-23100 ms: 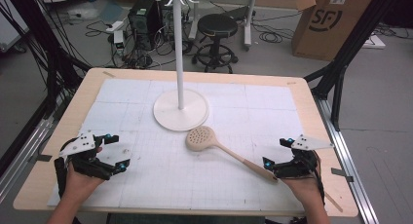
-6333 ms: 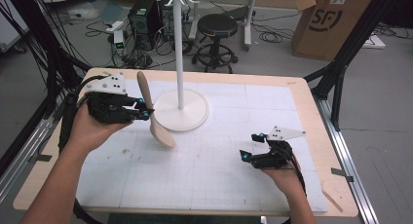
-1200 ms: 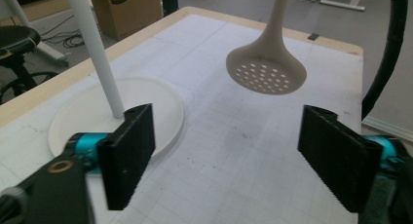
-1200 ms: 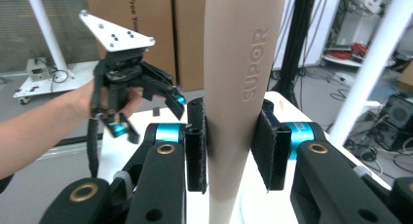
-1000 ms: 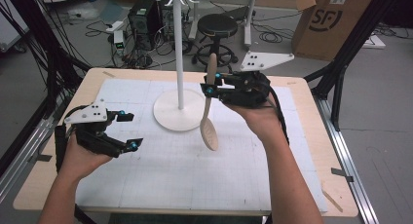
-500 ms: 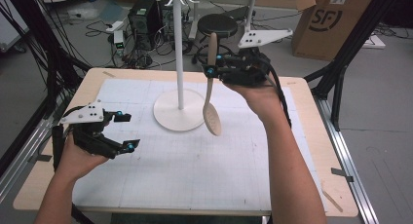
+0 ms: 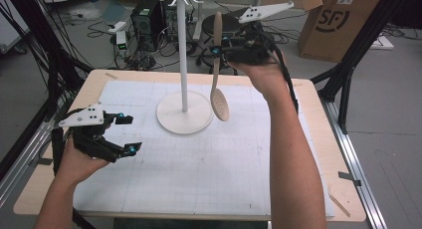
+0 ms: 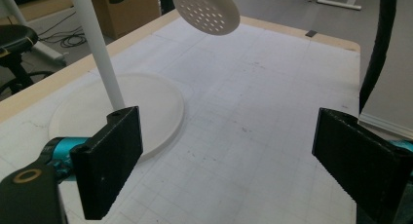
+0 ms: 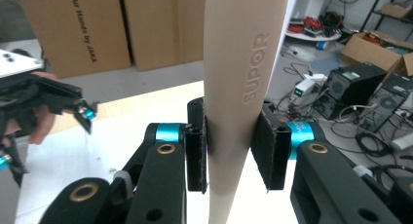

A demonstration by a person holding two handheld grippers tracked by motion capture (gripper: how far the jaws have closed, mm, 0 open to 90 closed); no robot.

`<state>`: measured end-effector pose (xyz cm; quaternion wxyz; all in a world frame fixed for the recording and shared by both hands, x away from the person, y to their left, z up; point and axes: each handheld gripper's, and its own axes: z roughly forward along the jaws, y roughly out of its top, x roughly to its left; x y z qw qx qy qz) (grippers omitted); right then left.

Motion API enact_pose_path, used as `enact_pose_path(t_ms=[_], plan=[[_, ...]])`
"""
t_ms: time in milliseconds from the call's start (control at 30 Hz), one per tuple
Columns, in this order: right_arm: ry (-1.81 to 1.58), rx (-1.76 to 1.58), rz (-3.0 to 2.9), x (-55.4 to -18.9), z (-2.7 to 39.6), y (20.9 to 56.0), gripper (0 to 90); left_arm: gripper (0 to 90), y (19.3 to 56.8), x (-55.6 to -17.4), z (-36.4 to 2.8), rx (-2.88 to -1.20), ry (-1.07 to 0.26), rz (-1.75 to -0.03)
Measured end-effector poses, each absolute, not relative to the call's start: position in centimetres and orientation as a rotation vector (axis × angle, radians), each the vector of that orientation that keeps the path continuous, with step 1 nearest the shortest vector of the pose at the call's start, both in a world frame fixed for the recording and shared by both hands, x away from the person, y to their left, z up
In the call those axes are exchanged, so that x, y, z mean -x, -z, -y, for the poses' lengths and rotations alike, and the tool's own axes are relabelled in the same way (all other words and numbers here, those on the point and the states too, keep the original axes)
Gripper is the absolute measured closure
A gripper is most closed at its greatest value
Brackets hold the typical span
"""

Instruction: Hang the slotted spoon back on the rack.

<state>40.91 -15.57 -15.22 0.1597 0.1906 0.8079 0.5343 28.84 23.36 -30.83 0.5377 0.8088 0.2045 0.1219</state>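
Aloft, the right gripper [image 7: 217, 51] pinches the slotted spoon [image 7: 217, 74], seemingly clear of the stand [image 7: 183, 64].

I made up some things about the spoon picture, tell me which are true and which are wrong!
1. The right gripper is shut on the spoon's handle. True.
2. The slotted spoon lies flat on the table. False: it hangs in the air, bowl down, beside the pole.
3. The left gripper holds nothing. True: its jaws are wide open over the mat.
4. The white stand has tipped over. False: it stands upright on its round base.
5. The spoon's bowl has holes in it. True.
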Motion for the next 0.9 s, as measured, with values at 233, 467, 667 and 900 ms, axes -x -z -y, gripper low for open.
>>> enact_pose_path(t_ms=[233,467,667,900], plan=[[-1.521,-0.572,-2.306,-42.4,15.0,15.0,69.7,11.8,30.9,-28.8,-23.7,-1.929,-0.288,-0.489],[-1.488,-0.574,-2.332,-43.2,15.0,15.6,69.7,11.9,31.2,-28.8,-23.8,-1.898,-0.242,-0.496],[-1.455,-0.592,-2.339,-44.3,15.0,15.7,69.7,11.9,31.4,-28.9,-23.4,-1.896,-0.227,-0.488],[-1.431,-0.635,-2.343,-45.6,14.7,15.9,69.8,11.9,31.7,-29.2,-23.0,-1.898,-0.198,-0.468]])
